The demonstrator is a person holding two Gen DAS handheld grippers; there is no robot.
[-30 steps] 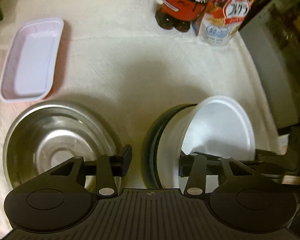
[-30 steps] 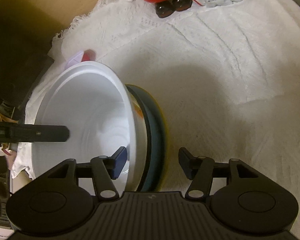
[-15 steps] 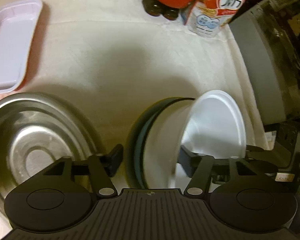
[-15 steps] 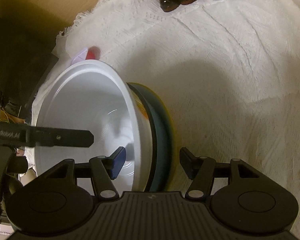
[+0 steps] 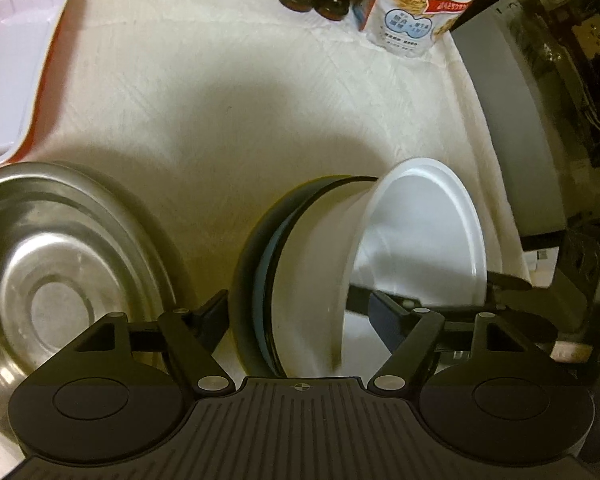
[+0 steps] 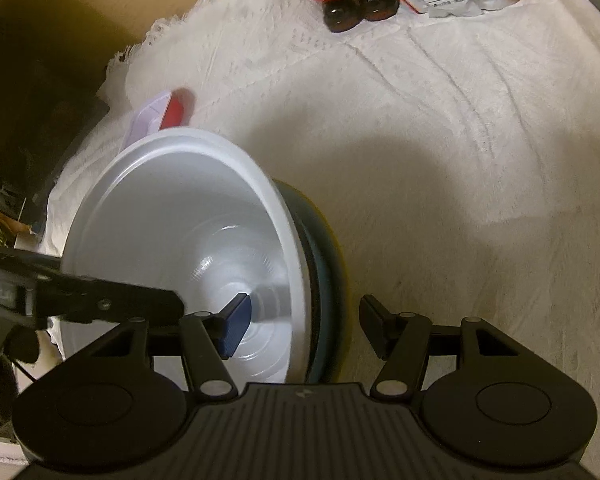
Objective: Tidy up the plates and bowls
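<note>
White bowl point(image 5: 416, 236) nested in a dark teal plate point(image 5: 260, 264) stands on edge over the cloth-covered surface point(image 5: 220, 92), both straddled by the wide-spread left gripper point(image 5: 300, 312) and right gripper point(image 6: 300, 320), one finger inside the bowl, one behind the plate; actual contact cannot be told. A steel bowl point(image 5: 60, 272) sits left, near a pale tray point(image 5: 12, 64).

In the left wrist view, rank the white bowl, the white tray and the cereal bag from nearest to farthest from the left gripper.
1. White bowl, between the left gripper's fingers, tipped on its side.
2. White tray, far left on the cloth.
3. Cereal bag, top right, at the cloth's far edge.
</note>
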